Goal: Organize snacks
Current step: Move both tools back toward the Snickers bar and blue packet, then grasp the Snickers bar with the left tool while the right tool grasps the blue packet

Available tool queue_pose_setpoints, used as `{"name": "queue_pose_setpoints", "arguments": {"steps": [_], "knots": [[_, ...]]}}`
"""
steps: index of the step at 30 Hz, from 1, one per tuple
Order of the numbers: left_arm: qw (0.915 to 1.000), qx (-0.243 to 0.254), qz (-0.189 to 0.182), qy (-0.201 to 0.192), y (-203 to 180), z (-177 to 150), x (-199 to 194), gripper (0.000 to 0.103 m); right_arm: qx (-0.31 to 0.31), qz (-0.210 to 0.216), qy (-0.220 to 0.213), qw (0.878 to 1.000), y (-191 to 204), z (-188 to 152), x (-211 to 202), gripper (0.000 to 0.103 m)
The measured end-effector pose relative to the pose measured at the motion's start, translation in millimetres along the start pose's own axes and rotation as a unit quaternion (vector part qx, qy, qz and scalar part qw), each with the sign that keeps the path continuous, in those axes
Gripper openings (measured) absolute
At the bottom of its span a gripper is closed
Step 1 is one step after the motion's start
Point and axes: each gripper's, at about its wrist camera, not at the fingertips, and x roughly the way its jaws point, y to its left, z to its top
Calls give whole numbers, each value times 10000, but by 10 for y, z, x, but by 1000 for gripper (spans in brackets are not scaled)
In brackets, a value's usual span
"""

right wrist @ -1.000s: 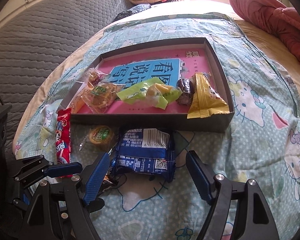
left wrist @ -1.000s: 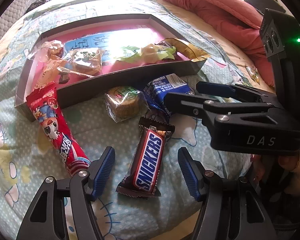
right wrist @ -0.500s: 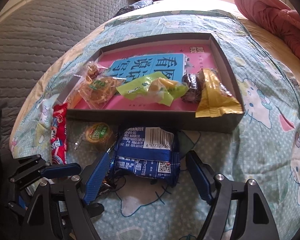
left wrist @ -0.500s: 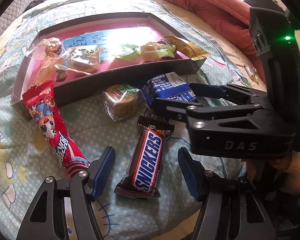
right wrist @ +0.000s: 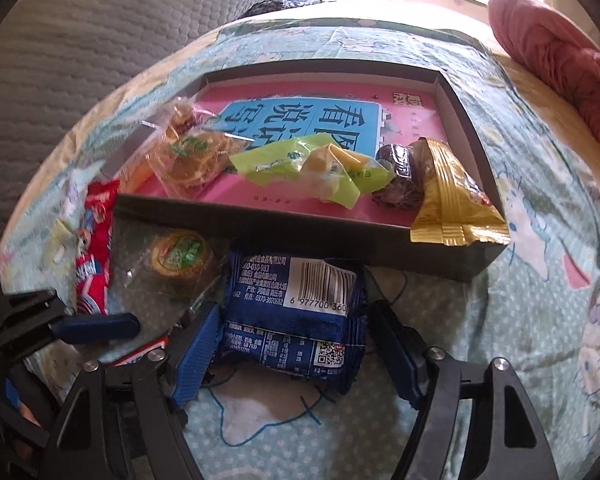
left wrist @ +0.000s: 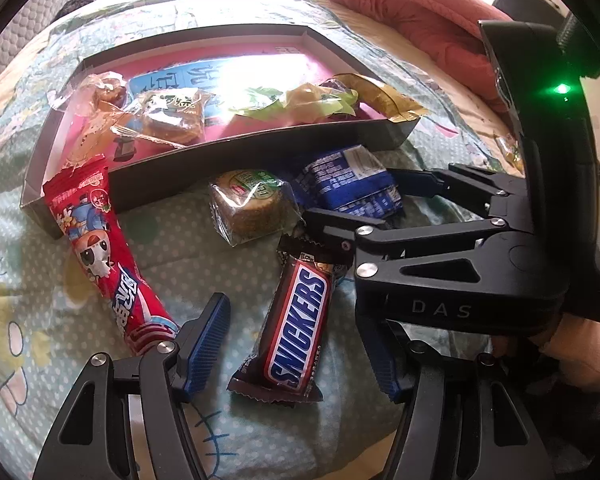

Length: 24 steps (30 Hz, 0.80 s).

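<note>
A Snickers bar [left wrist: 296, 320] lies on the bedspread between the fingers of my open left gripper [left wrist: 296, 352], and neither pad touches it. A blue snack packet [right wrist: 296, 320] sits in front of the dark shallow box [right wrist: 300, 236]. My right gripper [right wrist: 296, 344] straddles this packet and its jaws are closing, with a small gap still at the right pad. From the left wrist view the right gripper [left wrist: 376, 200] reaches over the same blue packet [left wrist: 348, 184]. A red tube packet [left wrist: 108, 264] and a clear-wrapped round cake [left wrist: 248, 208] lie beside the box [left wrist: 260, 148].
Inside the box are a green-wrapped sweet [right wrist: 300, 168], a gold packet [right wrist: 448, 200] over the front rim and clear-wrapped pastries [right wrist: 184, 156]. A pink blanket [right wrist: 560, 60] lies at the right, a grey quilted surface [right wrist: 80, 40] at the left. A hand [left wrist: 580, 348] holds the right gripper.
The right gripper has sunk closer over the blue packet, rolled slightly, and its fingers have narrowed around it. The left gripper and the Snickers bar have stayed put.
</note>
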Motion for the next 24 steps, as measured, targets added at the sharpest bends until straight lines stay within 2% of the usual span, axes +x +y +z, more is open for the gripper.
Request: {"name": "queue_pose_setpoints", "arguments": {"steps": [2,5,10,14,16,20,24], "knots": [[10000,34,30,-3,-14,-2,12,67,-14,-8,22,10000,-25,-7,-13,65],[9999,92,124,-9,-31,-1,28,62,152,56,46,9999,-118,-22,-52,63],[9998,113,164,-17,-51,9,45,61,348,90,35,9993,-220,-53,-70,63],[9997,137,210,-26,-48,13,55,58,51,-108,39,9999,-116,-37,0,67],[9996,132,248,-45,-43,14,62,54,-33,-174,26,9998,-92,-21,20,66],[9996,129,248,-102,-36,25,45,29,265,70,-88,9996,-188,-8,-64,56],[9991,258,289,-148,-74,16,27,29,474,247,-72,9985,-262,-25,-105,55]]}}
